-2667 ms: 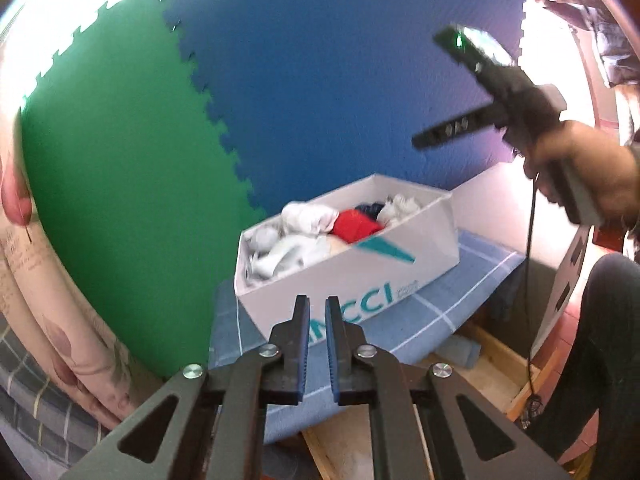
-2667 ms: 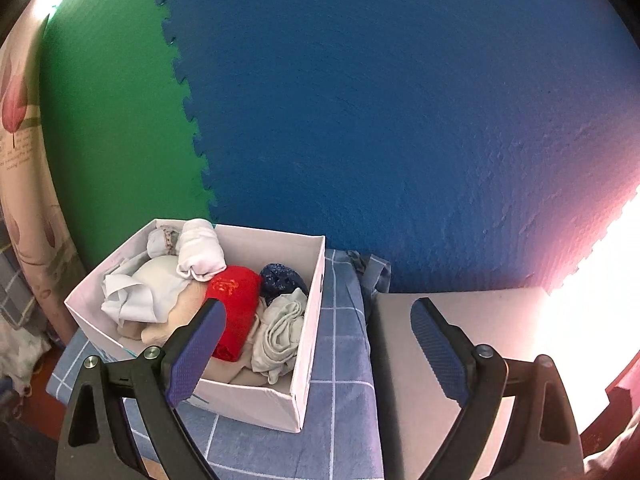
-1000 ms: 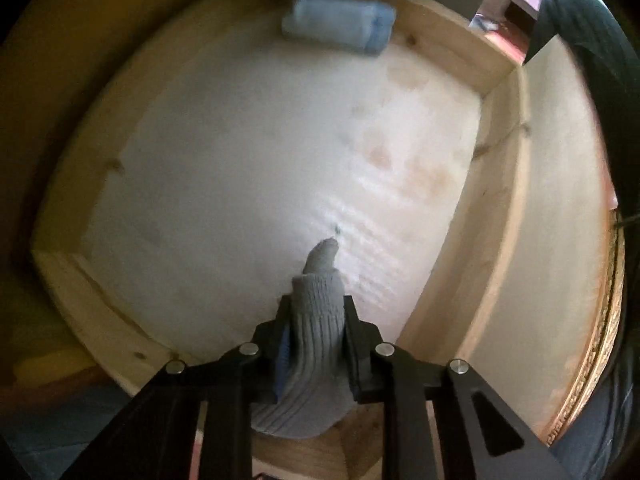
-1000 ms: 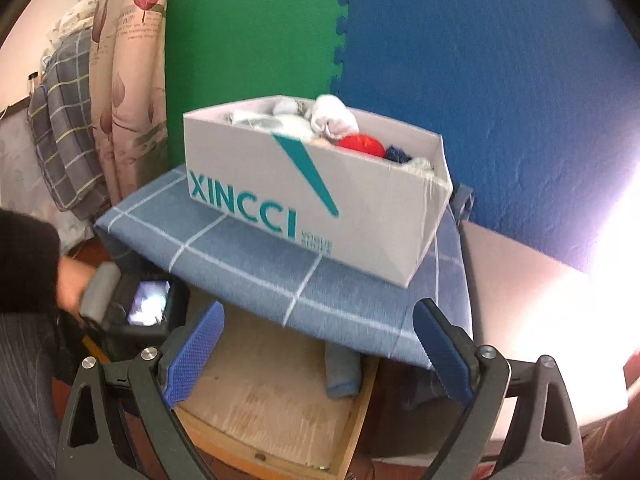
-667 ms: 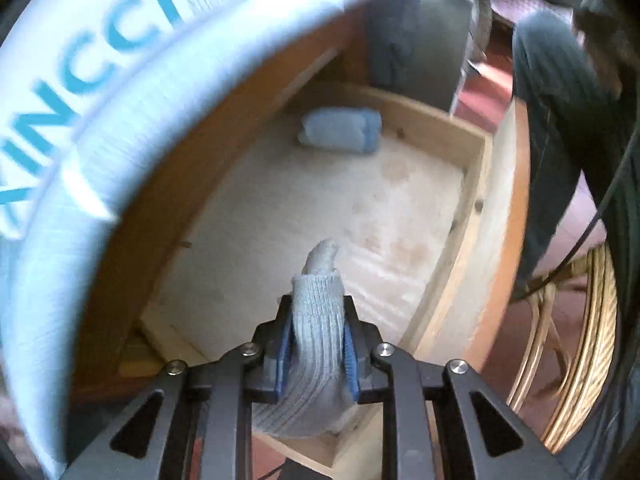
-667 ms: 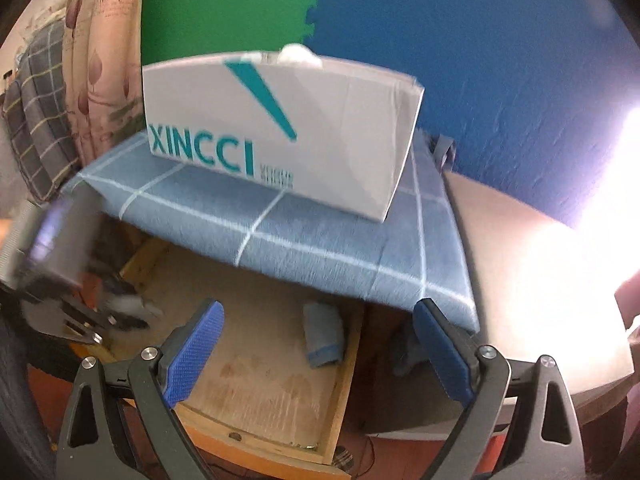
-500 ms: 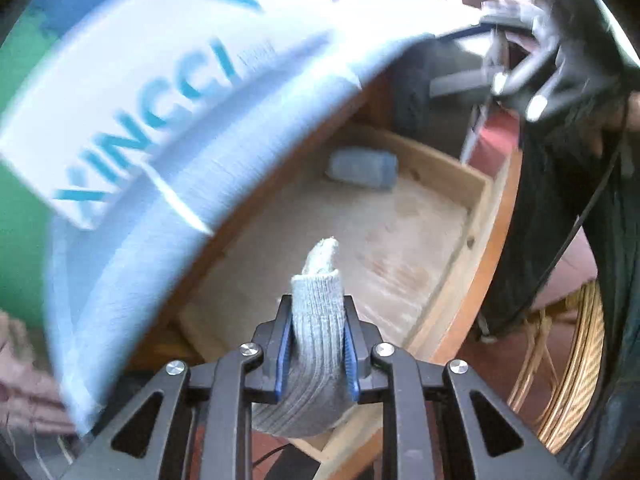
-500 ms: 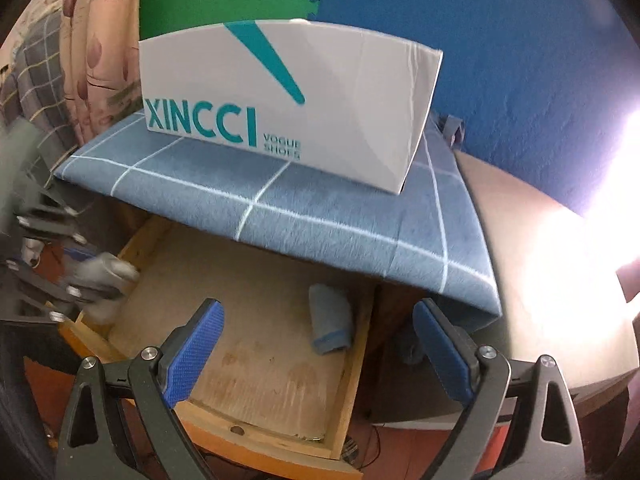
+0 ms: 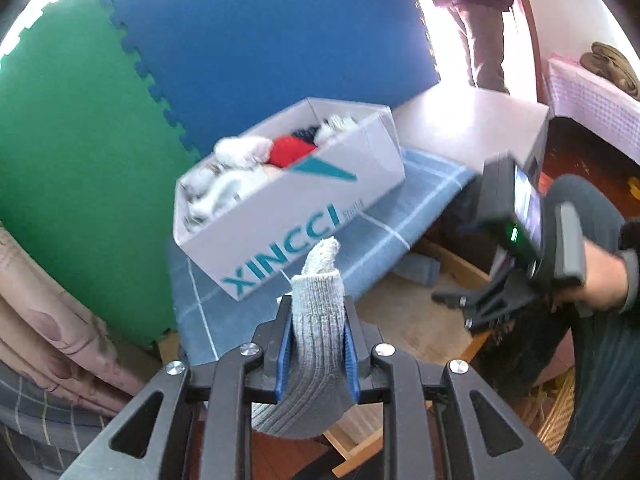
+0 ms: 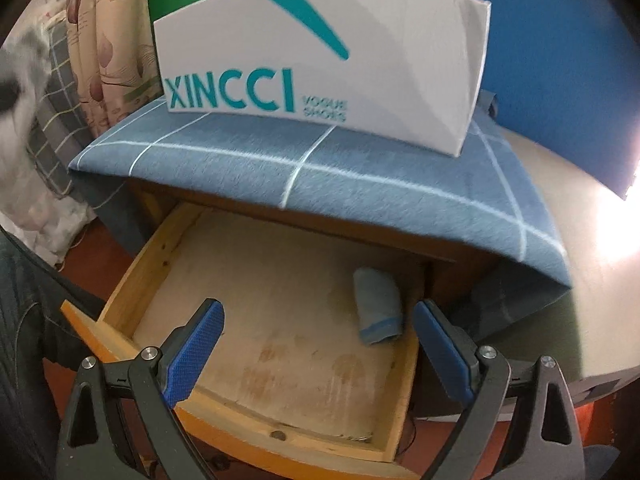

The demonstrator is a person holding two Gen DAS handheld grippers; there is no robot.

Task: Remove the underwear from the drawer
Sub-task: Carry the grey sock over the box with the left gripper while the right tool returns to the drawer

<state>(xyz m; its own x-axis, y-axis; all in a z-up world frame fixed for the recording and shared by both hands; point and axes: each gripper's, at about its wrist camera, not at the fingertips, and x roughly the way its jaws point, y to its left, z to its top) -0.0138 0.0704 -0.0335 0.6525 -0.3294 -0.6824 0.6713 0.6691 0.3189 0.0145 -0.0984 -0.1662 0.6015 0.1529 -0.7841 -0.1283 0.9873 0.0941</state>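
Note:
My left gripper (image 9: 316,320) is shut on a grey knitted rolled garment (image 9: 318,328) and holds it up in front of the white XINCCI box (image 9: 296,208), which holds several rolled garments. My right gripper (image 10: 320,344) is open and empty above the open wooden drawer (image 10: 120,280). A blue rolled garment (image 10: 378,312) lies at the drawer's back right, just ahead of the right finger; it also shows in the left wrist view (image 9: 420,270). The right gripper also shows in the left wrist view (image 9: 472,304).
The box (image 10: 320,64) stands on a blue checked cloth (image 10: 360,184) over the wooden cabinet. A green and blue foam mat wall (image 9: 200,60) is behind. A floral curtain (image 10: 108,48) hangs at the left. A grey tabletop (image 10: 580,260) is at the right.
My left gripper took the grey garment in the drawer and lifted it up to box height. My right gripper came down from above the box to the open drawer, staying open.

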